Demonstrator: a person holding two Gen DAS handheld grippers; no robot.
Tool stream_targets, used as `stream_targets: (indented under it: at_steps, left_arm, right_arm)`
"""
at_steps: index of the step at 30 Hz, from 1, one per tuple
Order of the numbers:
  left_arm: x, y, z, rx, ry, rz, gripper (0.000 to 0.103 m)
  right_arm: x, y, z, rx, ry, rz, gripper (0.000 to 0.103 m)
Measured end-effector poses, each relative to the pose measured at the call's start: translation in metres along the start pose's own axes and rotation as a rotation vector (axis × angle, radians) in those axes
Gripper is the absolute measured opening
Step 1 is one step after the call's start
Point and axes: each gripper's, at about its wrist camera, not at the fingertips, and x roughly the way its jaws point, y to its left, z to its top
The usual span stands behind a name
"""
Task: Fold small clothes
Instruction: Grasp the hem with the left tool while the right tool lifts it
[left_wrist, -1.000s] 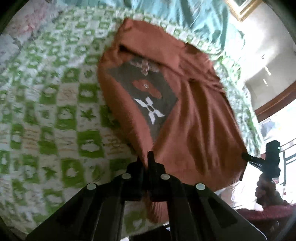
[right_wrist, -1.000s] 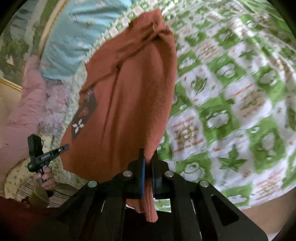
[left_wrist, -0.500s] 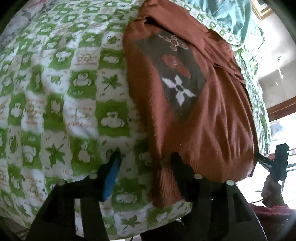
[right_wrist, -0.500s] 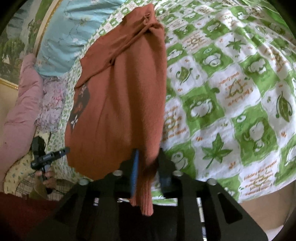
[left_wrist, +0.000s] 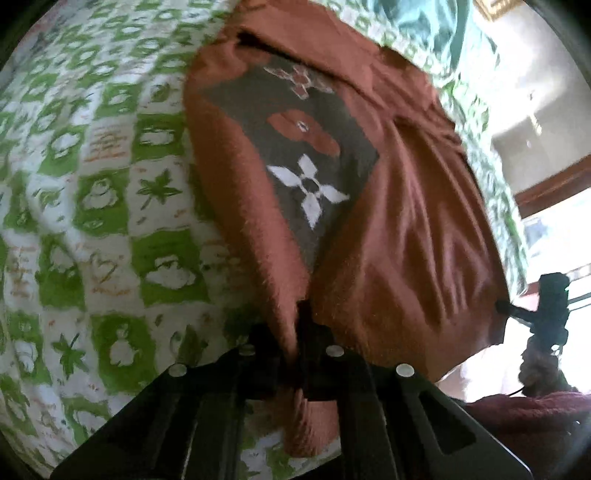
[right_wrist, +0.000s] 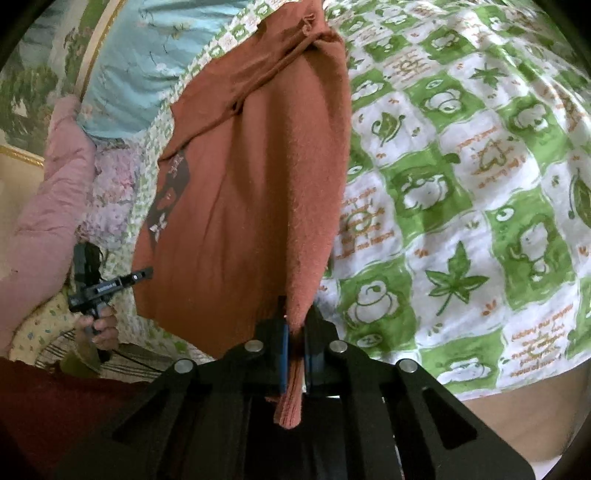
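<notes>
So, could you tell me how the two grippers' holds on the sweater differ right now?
The left gripper pinches the sweater at the hem corner near the grey patterned panel; the right gripper pinches the plain corner. Blue pads show on the right gripper, none on the left. Both are shut on the hem.

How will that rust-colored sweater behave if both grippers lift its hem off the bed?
The sweater will probably sag between the left gripper and right gripper, since it already creases and drapes on the quilt. Its fuzzy knit likely grips rather than slips. It looks light, though that is uncertain.
</notes>
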Motion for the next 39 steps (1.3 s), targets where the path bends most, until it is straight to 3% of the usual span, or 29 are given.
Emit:
stream_targets:
  at_steps: [5, 9, 16, 20, 29, 35, 39]
  left_arm:
    - [-0.044, -0.005, 0.009, -0.032, -0.130, -0.086, 0.004]
    - [-0.069, -0.018, 0.034, -0.012, -0.206, -0.104, 0.003]
    - [-0.080, -0.035, 0.118, 0.000, -0.337, -0.121, 0.003]
    - [-0.070, -0.034, 0.179, -0.015, -0.387, -0.109, 0.003]
    - [0.001, -0.026, 0.289, -0.013, -0.324, -0.019, 0.003]
    - [0.052, -0.012, 0.344, -0.030, -0.251, 0.039, 0.003]
    - [0.088, 0.006, 0.363, -0.069, -0.153, 0.092, 0.011]
  right_arm:
    - [-0.014, 0.017, 0.015, -0.008, -0.050, 0.121, 0.007]
    - [-0.035, 0.036, 0.044, -0.023, -0.133, 0.218, 0.007]
    - [-0.050, 0.048, 0.118, -0.035, -0.265, 0.234, 0.007]
    - [-0.046, 0.044, 0.174, -0.044, -0.319, 0.199, 0.007]
    - [0.007, 0.019, 0.298, 0.001, -0.317, 0.101, 0.007]
    - [0.045, 0.002, 0.344, 0.022, -0.254, 0.019, 0.007]
    - [0.074, -0.017, 0.362, 0.078, -0.189, -0.021, 0.008]
